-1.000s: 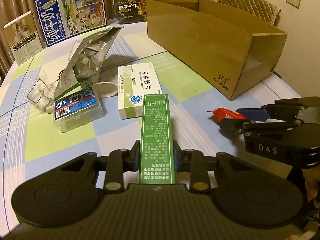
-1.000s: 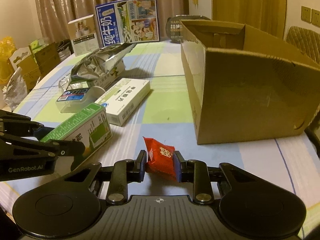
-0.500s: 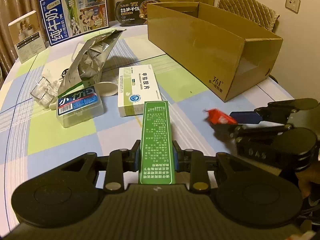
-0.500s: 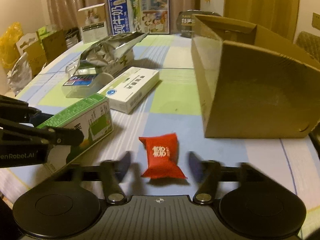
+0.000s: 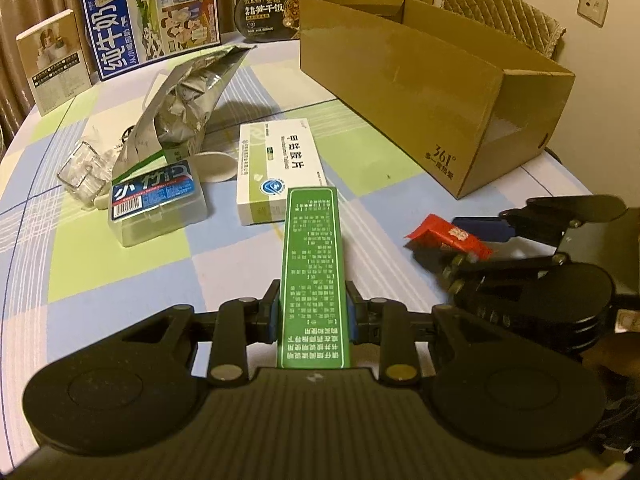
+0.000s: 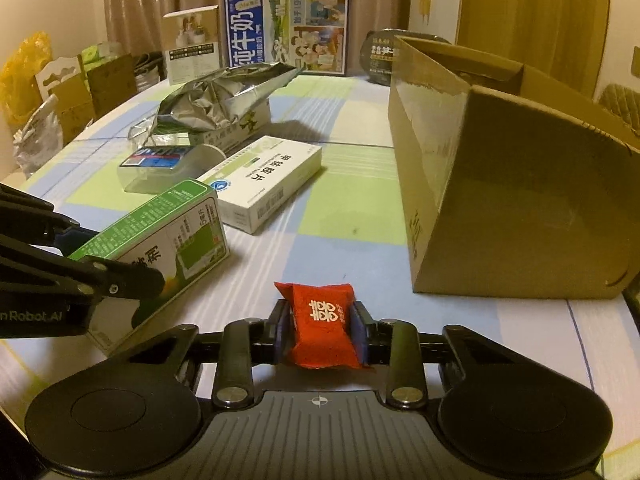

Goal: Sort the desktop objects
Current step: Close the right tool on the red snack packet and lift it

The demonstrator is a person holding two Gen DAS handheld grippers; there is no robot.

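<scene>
Right gripper jaws closing on small red crinkly foil candy packet, lower centre: light, soft, slippery; grip mid-body. Left gripper clamps stiff, light green cardboard box.

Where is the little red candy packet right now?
The red candy packet is pinched between the closing jaws of the right gripper, low in the right wrist view, just before the cardboard box and right of the green box.

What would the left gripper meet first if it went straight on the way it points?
Probably the white medicine box: the green box that the left gripper holds points at it, with little or no gap; depth is unclear.
</scene>
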